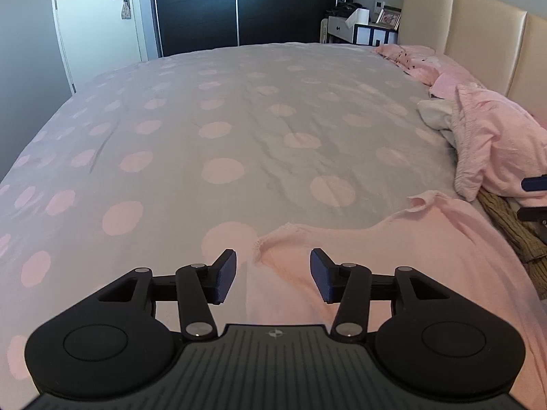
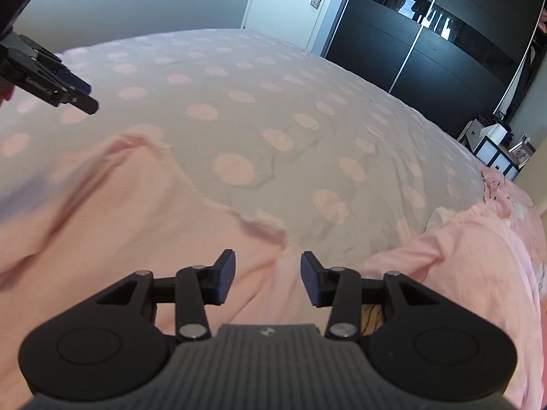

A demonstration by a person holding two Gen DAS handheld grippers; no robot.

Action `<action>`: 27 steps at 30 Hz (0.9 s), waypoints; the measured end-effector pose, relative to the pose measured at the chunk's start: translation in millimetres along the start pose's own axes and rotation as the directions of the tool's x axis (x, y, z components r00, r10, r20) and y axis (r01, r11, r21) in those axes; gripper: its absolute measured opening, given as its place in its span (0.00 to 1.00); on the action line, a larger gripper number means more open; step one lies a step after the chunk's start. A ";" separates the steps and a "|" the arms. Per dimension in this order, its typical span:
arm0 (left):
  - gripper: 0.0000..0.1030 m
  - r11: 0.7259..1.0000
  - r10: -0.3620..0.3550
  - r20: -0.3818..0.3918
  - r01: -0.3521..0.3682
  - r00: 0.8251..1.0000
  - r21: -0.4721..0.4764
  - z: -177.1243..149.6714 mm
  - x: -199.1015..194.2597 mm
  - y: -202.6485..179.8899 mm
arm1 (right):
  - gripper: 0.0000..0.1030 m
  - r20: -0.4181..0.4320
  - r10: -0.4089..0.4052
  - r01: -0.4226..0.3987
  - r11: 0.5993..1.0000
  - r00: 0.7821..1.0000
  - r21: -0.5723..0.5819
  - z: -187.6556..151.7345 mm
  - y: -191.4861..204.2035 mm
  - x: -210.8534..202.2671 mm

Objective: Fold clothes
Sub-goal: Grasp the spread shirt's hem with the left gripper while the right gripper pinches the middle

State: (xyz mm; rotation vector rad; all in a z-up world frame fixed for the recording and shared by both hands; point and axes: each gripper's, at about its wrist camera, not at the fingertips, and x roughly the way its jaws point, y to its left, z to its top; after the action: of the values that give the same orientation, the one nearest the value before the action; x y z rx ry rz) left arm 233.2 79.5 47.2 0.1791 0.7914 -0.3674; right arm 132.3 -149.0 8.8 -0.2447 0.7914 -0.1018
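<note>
Two grippers, both parted about halfway and holding nothing. Left gripper (image 1: 272, 275) poised over the left end of the pink garment (image 1: 393, 273), pads clear of the cloth. Right gripper (image 2: 268, 278) poised over the same garment's far edge, likewise empty. Spread near the front of the spotted duvet (image 1: 205, 119), ragged far edge loose and rumpled, no crisp crease showing. Judged early or mid-fold: laid out, perhaps folded once, not yet squared. Further right, heaped against the headboard (image 1: 478, 27): pile (image 1: 492, 143) of pink and white clothes, plus something brown knitted, all unfolded. Most of the work apparently left.
</note>
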 end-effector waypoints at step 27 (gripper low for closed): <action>0.56 0.972 0.084 -0.174 -0.119 0.981 -0.204 -226.1 -123.0 -78.9 | 0.51 -0.190 -0.042 0.093 0.959 0.981 0.269 -220.7 159.1 -127.6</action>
State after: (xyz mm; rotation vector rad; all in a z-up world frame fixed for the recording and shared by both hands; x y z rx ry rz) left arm -25.8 104.2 -22.1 0.0481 0.9749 -0.1691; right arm -114.8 -11.5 -92.9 0.0042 0.9402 -0.3012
